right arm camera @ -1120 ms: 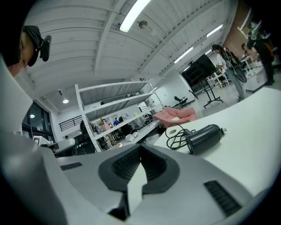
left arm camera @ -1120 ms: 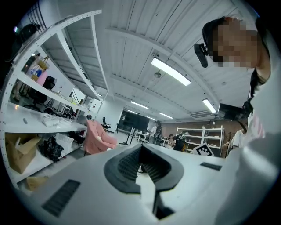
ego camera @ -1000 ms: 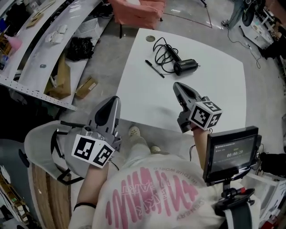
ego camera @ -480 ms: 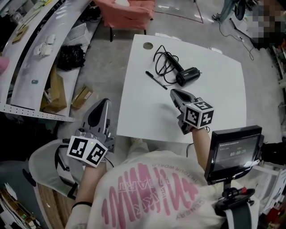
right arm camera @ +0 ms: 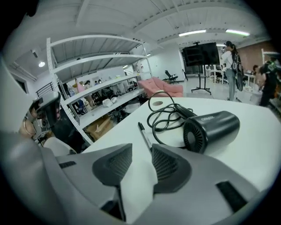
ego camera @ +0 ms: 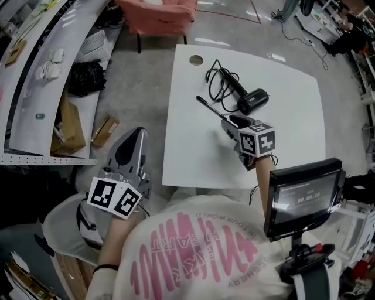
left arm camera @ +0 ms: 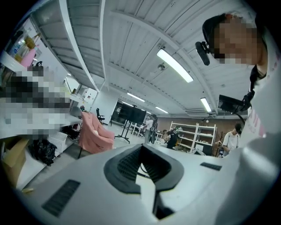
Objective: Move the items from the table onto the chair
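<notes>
1. Desk contents: on the white flat-topped desk (ego camera: 293, 117) (right arm camera: 259, 149) lie a slim black pen (ego camera: 210, 107) (right arm camera: 143, 134) and a black cylindrical hair dryer (ego camera: 253, 101) (right arm camera: 215, 127) with its coiled black cord (ego camera: 220, 79) (right arm camera: 162, 116).
2. From the desk's middle, seen from the head, the pen lies towards 10 o'clock and the dryer towards 12 o'clock. The cord loops between them, up towards 11 o'clock.
3. The right claw (ego camera: 227, 119) (right arm camera: 141, 151) points down at the desk, just short of the pen's near end. Its jaws have just been opening and now stand spread, with only bare desk between them. The pen's near end lies by the tip of the right-hand jaw and is not pinched.
4. From the right claw, the dryer sits near at 1 o'clock and the pen runs off towards 10 o'clock.
5. The left claw (ego camera: 139, 133) (left arm camera: 142, 165) is off the desk, at 8 o'clock from its middle, pointing level. Its jaws look pressed together with nothing in them.
6. A pale grey moulded chair (ego camera: 64, 220) stands below the left hand, at 7 o'clock from the left claw.
7. A pink upholstered armchair (ego camera: 158, 12) (left arm camera: 94, 134) (right arm camera: 160, 88) stands beyond the desk at 11 o'clock.
</notes>
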`<control>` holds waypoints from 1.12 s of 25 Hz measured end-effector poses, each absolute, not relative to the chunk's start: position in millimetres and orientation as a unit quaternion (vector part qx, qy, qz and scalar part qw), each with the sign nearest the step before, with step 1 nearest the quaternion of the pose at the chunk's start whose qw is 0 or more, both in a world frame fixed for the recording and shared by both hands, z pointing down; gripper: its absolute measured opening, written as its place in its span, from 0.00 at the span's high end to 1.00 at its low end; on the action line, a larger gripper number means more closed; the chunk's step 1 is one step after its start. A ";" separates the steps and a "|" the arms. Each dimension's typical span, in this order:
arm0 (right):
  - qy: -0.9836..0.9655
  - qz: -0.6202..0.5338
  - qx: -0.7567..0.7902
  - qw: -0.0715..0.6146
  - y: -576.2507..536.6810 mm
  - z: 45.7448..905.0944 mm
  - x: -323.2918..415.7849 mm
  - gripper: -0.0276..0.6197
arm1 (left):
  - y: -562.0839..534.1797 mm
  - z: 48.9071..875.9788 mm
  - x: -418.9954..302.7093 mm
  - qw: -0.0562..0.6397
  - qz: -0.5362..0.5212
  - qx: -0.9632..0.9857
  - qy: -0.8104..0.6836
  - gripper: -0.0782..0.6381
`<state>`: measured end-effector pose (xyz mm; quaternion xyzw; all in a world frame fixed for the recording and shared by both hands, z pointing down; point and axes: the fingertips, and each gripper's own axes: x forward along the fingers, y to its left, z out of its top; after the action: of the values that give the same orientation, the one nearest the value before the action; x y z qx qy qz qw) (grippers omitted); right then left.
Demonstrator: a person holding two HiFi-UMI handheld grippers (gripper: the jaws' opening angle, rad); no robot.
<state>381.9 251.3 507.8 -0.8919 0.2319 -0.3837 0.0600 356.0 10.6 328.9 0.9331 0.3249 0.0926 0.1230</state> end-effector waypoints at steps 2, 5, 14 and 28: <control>0.227 -0.406 -0.885 0.031 252.5 516.4 383.4 0.75 | 8.7 330.0 358.7 0.125 0.095 0.932 0.328 0.88; 0.221 -0.435 -0.873 -0.001 254.1 530.4 386.5 0.75 | 6.7 331.6 363.0 0.125 0.097 0.930 0.332 0.88; 0.216 -0.475 -0.851 -0.050 251.8 557.8 398.3 0.75 | -5.1 337.3 370.7 0.127 0.099 0.933 0.321 0.88; 0.207 -0.512 -0.831 -0.072 248.3 558.1 399.6 0.89 | 1.9 336.9 366.6 0.124 0.099 0.937 0.312 0.88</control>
<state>399.6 248.3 558.1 -0.8307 0.2071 -0.5117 -0.0717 366.6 1.9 336.9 0.9367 0.3122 0.0995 0.1236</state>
